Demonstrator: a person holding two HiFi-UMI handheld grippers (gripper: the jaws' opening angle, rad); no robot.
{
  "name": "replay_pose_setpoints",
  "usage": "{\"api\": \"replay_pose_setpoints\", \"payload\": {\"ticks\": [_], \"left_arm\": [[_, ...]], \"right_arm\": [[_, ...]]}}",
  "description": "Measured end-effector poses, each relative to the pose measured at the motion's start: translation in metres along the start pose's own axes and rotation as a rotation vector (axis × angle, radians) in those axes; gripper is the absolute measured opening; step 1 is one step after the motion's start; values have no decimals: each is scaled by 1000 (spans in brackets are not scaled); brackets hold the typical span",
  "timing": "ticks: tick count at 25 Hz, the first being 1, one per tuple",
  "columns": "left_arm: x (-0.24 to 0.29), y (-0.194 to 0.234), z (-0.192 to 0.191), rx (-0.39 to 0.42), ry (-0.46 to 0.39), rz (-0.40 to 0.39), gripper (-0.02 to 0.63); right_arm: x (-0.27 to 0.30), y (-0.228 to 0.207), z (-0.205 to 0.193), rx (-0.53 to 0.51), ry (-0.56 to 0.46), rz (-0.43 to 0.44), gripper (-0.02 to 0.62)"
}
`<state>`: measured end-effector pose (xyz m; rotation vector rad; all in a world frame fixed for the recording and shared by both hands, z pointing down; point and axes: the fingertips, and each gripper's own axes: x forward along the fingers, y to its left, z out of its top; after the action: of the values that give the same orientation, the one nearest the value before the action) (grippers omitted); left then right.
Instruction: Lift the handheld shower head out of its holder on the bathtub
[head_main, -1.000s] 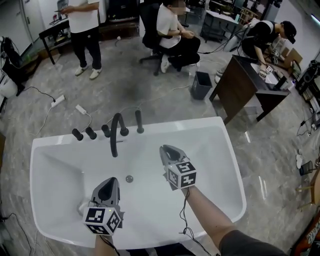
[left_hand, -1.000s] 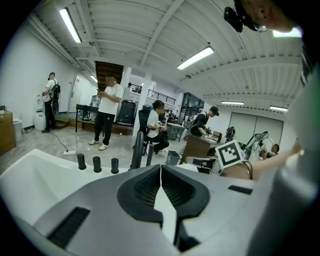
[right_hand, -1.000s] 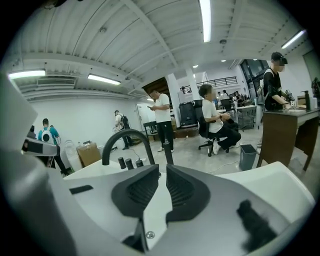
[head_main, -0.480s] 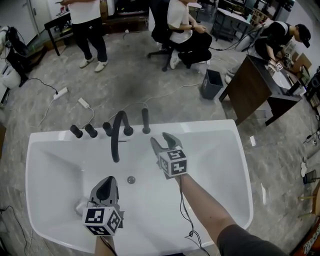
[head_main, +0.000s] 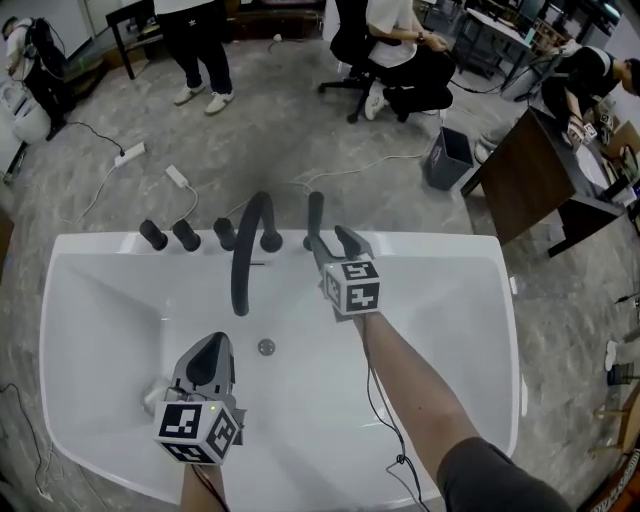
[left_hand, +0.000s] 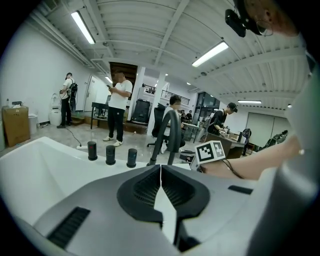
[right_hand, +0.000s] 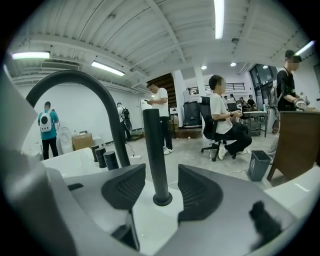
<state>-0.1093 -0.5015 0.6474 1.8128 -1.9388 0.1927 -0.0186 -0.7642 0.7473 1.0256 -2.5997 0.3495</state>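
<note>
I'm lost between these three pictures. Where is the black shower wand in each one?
Head view: the shower wand stands upright on the tub's far rim, centre.
Left gripper view: cannot be told apart near the arched black faucet.
Right gripper view: dead centre, between the right hand-held gripper's open jaws.
Shared landmark: that arched black faucet beside it.

Right gripper (head_main: 333, 246) opened and advanced to straddle the shower head (head_main: 315, 212)

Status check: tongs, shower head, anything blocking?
Left tongs shut, empty. Right tongs open astride shower head, no grip. Head upright in holder. Faucet spout beside, not touching.
</note>
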Motion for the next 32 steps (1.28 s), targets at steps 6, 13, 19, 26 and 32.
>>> {"api": "replay_pose_setpoints", "payload": {"ticks": [6, 13, 19, 26, 32], "left_arm": [[9, 9, -3, -5, -13, 1, 15], [11, 16, -20, -31, -15, 1, 15], [13, 20, -30, -41, -3, 4, 15], [7, 14, -25, -30, -4, -1, 15], [-12, 9, -17, -17, -18, -9, 15]], "right_arm": [[21, -3, -3, -22, -15, 6, 204], [49, 3, -16, -18, 13, 12, 204], [58, 9, -6, -45, 5, 26, 159], [44, 8, -2, -73, 29, 20, 143], [15, 19, 22, -90, -10, 19, 143]]}}
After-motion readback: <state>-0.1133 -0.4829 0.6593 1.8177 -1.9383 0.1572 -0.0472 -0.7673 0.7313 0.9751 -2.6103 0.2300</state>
